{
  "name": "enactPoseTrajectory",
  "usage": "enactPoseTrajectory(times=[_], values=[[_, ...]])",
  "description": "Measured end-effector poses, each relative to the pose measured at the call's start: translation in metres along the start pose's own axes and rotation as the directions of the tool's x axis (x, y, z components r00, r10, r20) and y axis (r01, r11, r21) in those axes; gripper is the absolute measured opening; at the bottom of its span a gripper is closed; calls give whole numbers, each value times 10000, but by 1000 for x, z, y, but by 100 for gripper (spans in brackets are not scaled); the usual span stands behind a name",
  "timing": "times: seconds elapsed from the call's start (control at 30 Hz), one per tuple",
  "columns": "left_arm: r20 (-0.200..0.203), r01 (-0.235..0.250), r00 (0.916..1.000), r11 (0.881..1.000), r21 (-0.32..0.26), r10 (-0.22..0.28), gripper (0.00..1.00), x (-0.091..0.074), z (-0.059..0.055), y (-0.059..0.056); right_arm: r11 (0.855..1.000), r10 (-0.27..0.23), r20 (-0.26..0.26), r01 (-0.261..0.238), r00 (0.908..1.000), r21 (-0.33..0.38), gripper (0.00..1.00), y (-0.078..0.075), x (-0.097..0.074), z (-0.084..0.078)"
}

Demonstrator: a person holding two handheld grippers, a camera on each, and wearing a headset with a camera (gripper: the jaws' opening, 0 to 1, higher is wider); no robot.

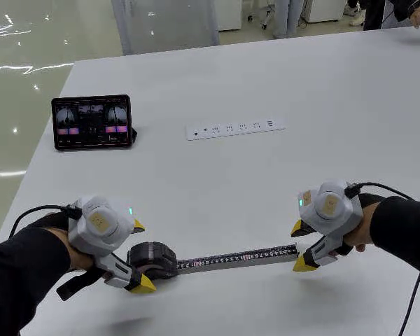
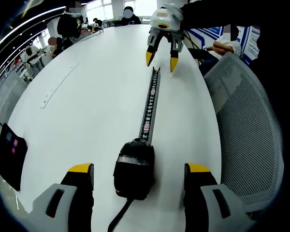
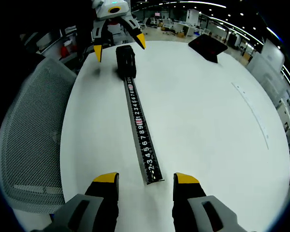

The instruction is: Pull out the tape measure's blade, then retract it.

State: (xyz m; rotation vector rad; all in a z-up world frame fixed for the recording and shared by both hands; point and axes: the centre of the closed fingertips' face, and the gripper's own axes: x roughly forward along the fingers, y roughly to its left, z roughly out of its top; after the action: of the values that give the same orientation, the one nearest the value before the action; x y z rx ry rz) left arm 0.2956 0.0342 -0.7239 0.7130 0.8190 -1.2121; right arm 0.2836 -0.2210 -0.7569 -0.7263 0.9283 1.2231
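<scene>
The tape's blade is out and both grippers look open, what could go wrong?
The blade tip lies loose between the open jaws of the right gripper; unheld, the blade could whip back. The case sits unclamped between the open jaws of the left gripper, so it might skid or tip during retraction.

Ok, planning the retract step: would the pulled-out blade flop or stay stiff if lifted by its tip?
Likely fairly stiff: the blade lies dead straight. It looks thin, so it may buckle if bent. The chunky tape measure case probably anchors its other end.
</scene>
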Motion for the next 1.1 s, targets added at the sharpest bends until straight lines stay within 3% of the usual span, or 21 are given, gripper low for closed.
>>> enactPoseTrajectory(times=[0.13, 0.23, 0.27, 0.43, 0.67, 0.77, 0.83, 0.93, 1.0, 1.1], values=[[68, 41, 10000, 10000, 13, -41, 77, 0, 0, -1, 9999, 4, 59, -3, 10000, -130, 45, 1, -2, 1], [69, -189, 9998, 9998, 42, 189, 87, -1, 0, 3, 9991, -28, 7, 29, 10000, -430, 47, 0, -3, 2], [65, -193, 9998, 9998, -6, 193, 91, -1, 0, 3, 9962, -57, -103, 48, 9999, -874, 47, 0, -4, 2], [-9, -186, 9998, 9998, -120, 186, 96, -1, -3, 2, 9928, -71, -42, 66, 10000, -1195, 52, 2, -4, 4], [-42, -109, 9999, 9969, -777, 106, 99, -3, -5, -1, 9962, -146, 192, 162, 9997, -853, 66, 3, -5, 10], [89, -229, 9997, 9937, -1097, 240, 99, -4, -6, -1, 9990, -212, 521, 232, 9984, -377, 78, 4, -4, 14], [89, -270, 9995, 9834, -1796, 291, 99, -5, -9, -1, 9994, -329, 828, 322, 9960, 89, 87, 3, -4, 17], [552, -360, 9972, 9696, -2419, 508, 99, -8, -6, 0, 9973, -531, 1114, 470, 9924, 573, 99, 2, -7, 19], [898, -499, 9927, 9531, -2984, 801, 99, -11, -4, 3, 9937, -571, 1560, 410, 9861, 1045, 99, 2, -10, 24], [1309, -843, 9814, 9278, -3634, 1404, 99, -14, -6, 8, 9814, -1076, 1940, 730, 9751, 1775, 99, -4, -15, 24]])
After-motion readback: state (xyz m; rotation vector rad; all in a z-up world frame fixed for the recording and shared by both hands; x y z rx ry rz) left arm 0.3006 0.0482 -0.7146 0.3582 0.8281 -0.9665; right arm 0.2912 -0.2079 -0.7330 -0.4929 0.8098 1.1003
